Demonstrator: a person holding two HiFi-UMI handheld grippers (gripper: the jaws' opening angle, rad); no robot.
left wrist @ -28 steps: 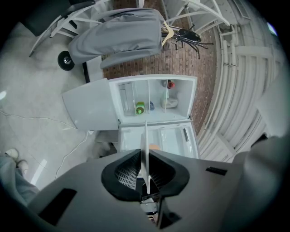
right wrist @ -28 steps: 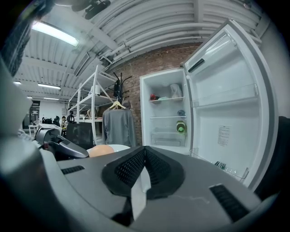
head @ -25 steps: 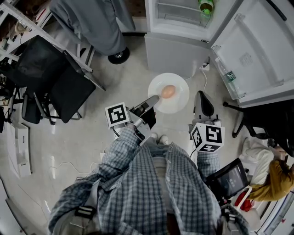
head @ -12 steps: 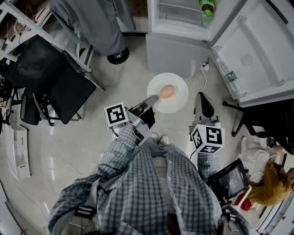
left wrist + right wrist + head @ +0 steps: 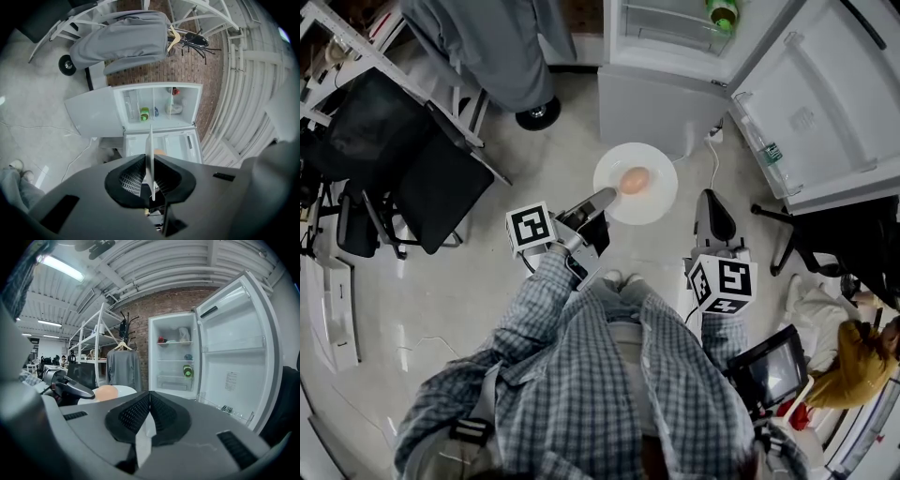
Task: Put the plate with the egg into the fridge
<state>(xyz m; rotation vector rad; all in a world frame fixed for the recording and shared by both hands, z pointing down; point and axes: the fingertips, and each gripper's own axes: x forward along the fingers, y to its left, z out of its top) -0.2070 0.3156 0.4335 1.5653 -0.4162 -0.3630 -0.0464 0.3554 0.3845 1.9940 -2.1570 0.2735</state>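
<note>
A white plate (image 5: pixel 652 192) carrying a tan egg (image 5: pixel 634 179) hangs above the floor in front of the open fridge (image 5: pixel 670 37). My left gripper (image 5: pixel 602 198) is shut on the plate's near-left rim. In the left gripper view the plate (image 5: pixel 150 145) shows edge-on between the jaws of the left gripper (image 5: pixel 150 161), with the fridge (image 5: pixel 159 110) beyond it. My right gripper (image 5: pixel 710 197) is shut and holds nothing, to the right of the plate. In the right gripper view, the right gripper (image 5: pixel 150 395) is closed, with the egg (image 5: pixel 107 392) at its left and the fridge (image 5: pixel 174 357) ahead.
The fridge door (image 5: pixel 820 103) stands wide open to the right. A green bottle (image 5: pixel 722 11) sits on a fridge shelf. Black chairs (image 5: pixel 412 169) and a grey coat (image 5: pixel 492 42) stand at the left. A cable (image 5: pixel 714 159) lies by the fridge. A person in yellow (image 5: pixel 853 370) is at the lower right.
The plate with the egg and my left gripper have shifted a little left and toward the fridge. The right gripper has barely moved.
</note>
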